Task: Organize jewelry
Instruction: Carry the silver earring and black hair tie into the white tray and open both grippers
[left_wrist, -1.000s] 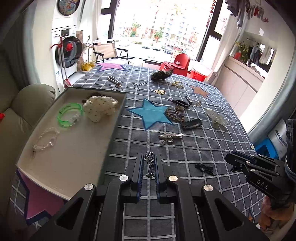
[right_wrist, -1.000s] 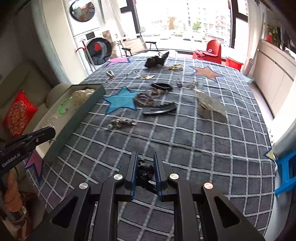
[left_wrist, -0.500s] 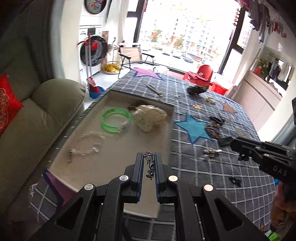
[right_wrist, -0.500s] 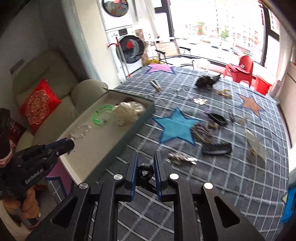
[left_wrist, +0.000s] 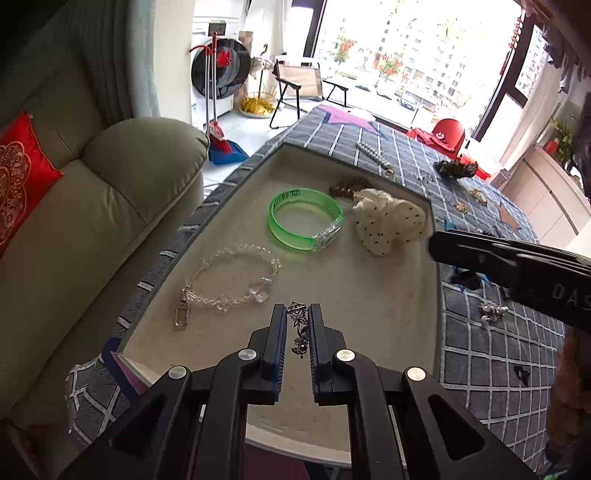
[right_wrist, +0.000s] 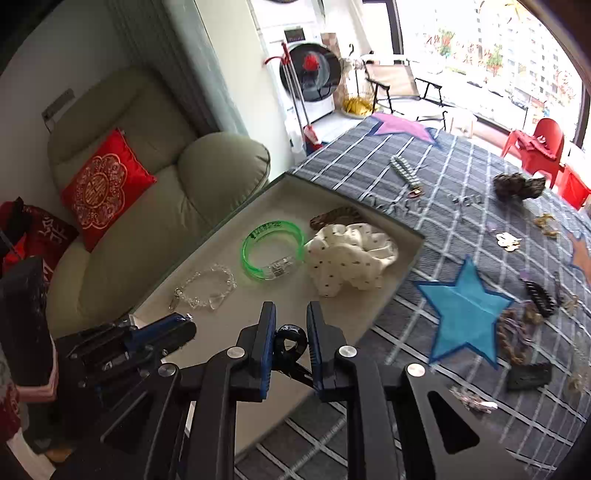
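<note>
Four pieces inside the beige tray (left_wrist: 388, 306): one clear bead bracelet (left_wrist: 232, 280), one green bangle (left_wrist: 304, 223), one white dotted scrunchie (left_wrist: 388, 221), one brown piece (left_wrist: 349, 184) half hidden behind the scrunchie and hard to name. Two grippers over the tray's near end. Left gripper (left_wrist: 298, 323) closed on one small silver charm chain (left_wrist: 299, 332), long axis along the fingers, top end pointing away toward the bangle, hanging above the tray floor near the bead bracelet. Right gripper (right_wrist: 290, 332) closed on one black looped clip (right_wrist: 290, 341), only the round loop visible, the rest hidden between and behind the fingers. About a dozen more small pieces scattered on the checked cloth of the table (right_wrist: 424, 184), several too small or blurred to identify. One blue star patch (right_wrist: 465, 310) there.
</note>
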